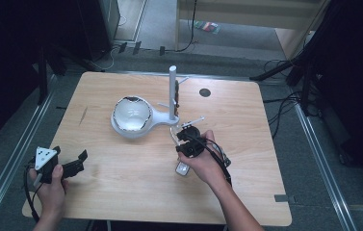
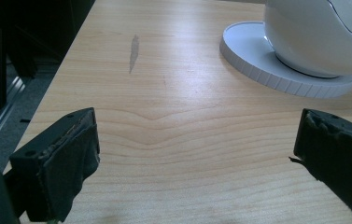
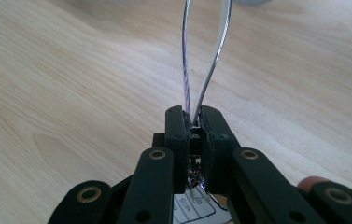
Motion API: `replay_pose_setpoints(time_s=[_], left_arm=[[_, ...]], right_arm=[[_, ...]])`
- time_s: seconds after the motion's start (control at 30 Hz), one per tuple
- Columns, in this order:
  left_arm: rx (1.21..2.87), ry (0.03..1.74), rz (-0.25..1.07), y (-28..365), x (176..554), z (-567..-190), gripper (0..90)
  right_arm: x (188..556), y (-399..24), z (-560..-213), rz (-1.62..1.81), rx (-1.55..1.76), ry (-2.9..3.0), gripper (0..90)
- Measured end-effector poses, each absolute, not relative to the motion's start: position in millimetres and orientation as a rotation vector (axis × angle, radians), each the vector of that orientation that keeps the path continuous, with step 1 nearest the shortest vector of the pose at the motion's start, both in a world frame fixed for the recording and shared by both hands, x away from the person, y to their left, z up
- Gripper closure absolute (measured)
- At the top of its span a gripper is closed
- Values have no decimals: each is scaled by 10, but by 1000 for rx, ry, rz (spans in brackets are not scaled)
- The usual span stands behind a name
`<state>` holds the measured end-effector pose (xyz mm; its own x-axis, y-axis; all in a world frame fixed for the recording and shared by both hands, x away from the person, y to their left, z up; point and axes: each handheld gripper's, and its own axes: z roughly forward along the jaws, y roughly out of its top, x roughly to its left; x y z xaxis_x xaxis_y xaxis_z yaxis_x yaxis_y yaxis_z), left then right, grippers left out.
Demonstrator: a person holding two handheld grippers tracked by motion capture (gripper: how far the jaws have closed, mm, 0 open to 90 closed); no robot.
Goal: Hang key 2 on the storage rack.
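My right gripper (image 1: pixel 183 135) sits just right of the table's middle and is shut on a thin, shiny metal loop (image 1: pixel 173 134). In the right gripper view, the loop's two strips (image 3: pixel 186 70) rise from between the pressed jaws of my right gripper (image 3: pixel 192 116), above the wood. My left gripper (image 1: pixel 69 154) rests near the front left corner, open and with nothing between its jaws. The left gripper view shows that gripper (image 2: pixel 197 154) over bare wood. A white bowl (image 1: pixel 132 114) sits on a white round base (image 2: pixel 253 56) ahead of it.
A white upright pole (image 1: pixel 173 91) with short side pegs stands on the same base, just right of the bowl. A small silver keypad device (image 1: pixel 183 168) lies under my right hand. A black round hole (image 1: pixel 204 92) marks the far side of the table (image 1: pixel 121 192).
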<state>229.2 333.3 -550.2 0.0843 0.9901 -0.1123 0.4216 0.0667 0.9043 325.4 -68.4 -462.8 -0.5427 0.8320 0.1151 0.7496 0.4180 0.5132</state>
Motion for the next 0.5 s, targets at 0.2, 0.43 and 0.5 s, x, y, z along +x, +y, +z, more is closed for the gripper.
replay_pose_setpoints(time_s=[0.2,0.43,0.5], left_arm=[[1492,1474,823,3333,2293,-5501,6],[1490,1474,823,3335,2292,-5502,5],[1490,1474,824,3334,2292,-5502,6]], right_arm=[[3249,-713,-4515,866,1388,2435,835],[3246,-704,-4425,919,1368,2365,835],[3244,-698,-4405,926,1358,2346,835]])
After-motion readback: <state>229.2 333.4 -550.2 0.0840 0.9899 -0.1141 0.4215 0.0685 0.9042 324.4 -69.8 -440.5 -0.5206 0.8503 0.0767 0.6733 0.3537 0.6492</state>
